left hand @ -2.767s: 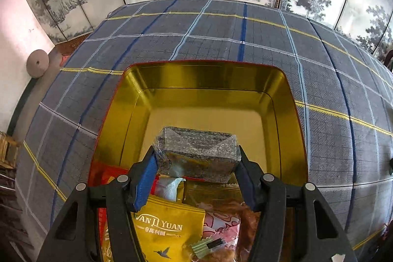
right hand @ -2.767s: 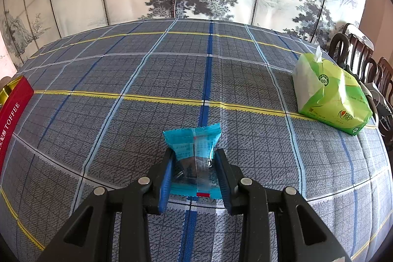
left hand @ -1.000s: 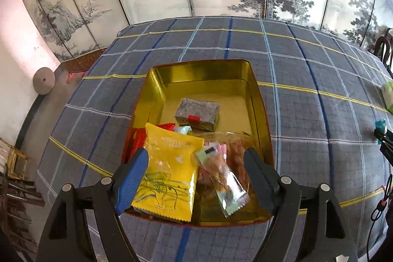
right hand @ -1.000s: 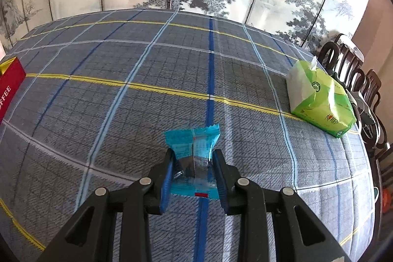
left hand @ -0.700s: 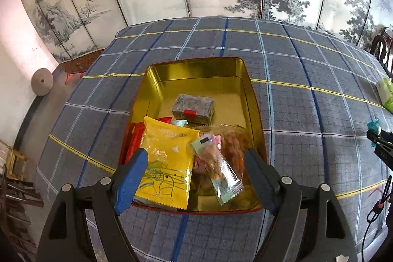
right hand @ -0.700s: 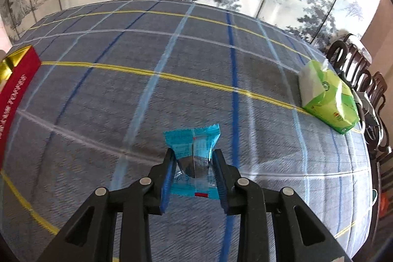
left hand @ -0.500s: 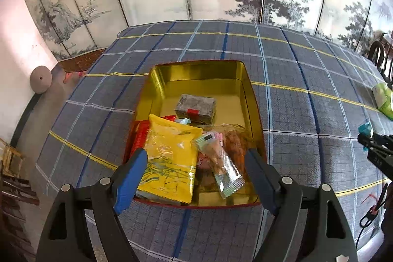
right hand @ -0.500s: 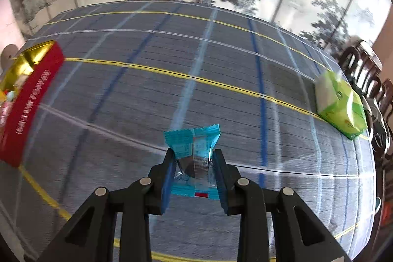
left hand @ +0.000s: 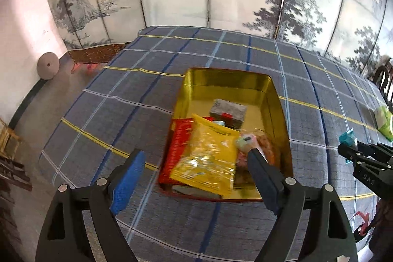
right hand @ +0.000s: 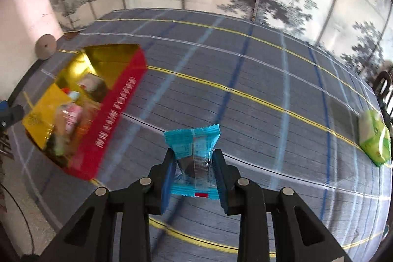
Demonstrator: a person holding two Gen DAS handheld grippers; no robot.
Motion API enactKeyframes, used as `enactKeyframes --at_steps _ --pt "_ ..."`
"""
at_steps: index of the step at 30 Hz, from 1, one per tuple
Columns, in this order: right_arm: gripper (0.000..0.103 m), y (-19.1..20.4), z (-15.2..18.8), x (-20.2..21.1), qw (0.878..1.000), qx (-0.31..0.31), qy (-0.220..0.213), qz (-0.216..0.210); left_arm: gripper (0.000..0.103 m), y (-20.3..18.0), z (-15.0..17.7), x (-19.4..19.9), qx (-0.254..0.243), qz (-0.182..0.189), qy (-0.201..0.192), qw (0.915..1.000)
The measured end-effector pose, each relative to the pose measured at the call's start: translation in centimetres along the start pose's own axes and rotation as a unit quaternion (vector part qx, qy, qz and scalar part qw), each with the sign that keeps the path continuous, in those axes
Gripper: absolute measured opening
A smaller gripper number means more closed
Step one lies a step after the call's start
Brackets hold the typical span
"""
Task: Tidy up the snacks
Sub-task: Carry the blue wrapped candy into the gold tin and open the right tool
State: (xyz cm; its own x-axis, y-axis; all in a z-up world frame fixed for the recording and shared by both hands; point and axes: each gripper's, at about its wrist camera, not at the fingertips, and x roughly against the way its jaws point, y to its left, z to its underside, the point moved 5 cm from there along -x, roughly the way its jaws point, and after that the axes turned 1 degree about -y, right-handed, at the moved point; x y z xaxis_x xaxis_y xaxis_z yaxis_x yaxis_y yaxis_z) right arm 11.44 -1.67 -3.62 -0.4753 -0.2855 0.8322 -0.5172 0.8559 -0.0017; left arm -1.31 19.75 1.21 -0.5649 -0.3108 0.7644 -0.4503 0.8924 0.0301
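The red metal tin with a gold inside (right hand: 115, 112) carries white lettering along its long outer wall, too smeared by motion to read here; in the view half a second back the same lettering was no clearer. The small snack in a blue plastic wrapper with a clear middle and a red mark at its lower edge (right hand: 194, 156) has print that cannot be read.

The right tongs (right hand: 194, 171) are clenched on that blue-wrapped snack, pads pressing its sides, held above the grey checked cloth of the surface (right hand: 270, 95) with the tin off to the left. A second ago the tin was only a red sliver at the left edge of this view; now its whole open top shows. From the left wrist view the right tongs (left hand: 348, 151) and the blue wrapper (left hand: 347, 138) stand nearer the tin than before.

The left tongs (left hand: 196, 163) are released and their jaws are opening, nothing gripped between them; they hang above the near end of the tin (left hand: 221, 80). Inside lie a yellow foil pouch (left hand: 208, 156), a red packet (left hand: 179, 144) beneath it, a grey speckled block with a red label (left hand: 228, 109) farther back, and a small pale green pack (left hand: 245, 140). A green tissue pack (right hand: 374, 139) sits well apart at the right.
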Motion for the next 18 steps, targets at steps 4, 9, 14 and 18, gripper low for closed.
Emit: enactKeyframes --at_steps 4,9,14,18 --pt "0.031 2.9 -1.3 0.1 1.0 0.007 -0.011 -0.017 0.084 1.9 0.0 0.3 0.014 -0.007 -0.007 0.9998" --pt "0.031 5.7 -2.4 0.3 0.999 0.013 -0.024 -0.035 0.085 4.3 0.2 0.2 0.032 -0.016 -0.008 0.9993" --pt "0.031 8.1 -3.1 0.2 0.998 0.024 -0.033 -0.048 0.085 6.6 0.7 0.0 0.049 -0.028 -0.005 0.9984" --pt "0.031 9.5 -3.5 0.2 0.997 0.024 -0.043 -0.063 0.086 8.0 1.1 -0.2 0.057 -0.036 -0.003 0.9977"
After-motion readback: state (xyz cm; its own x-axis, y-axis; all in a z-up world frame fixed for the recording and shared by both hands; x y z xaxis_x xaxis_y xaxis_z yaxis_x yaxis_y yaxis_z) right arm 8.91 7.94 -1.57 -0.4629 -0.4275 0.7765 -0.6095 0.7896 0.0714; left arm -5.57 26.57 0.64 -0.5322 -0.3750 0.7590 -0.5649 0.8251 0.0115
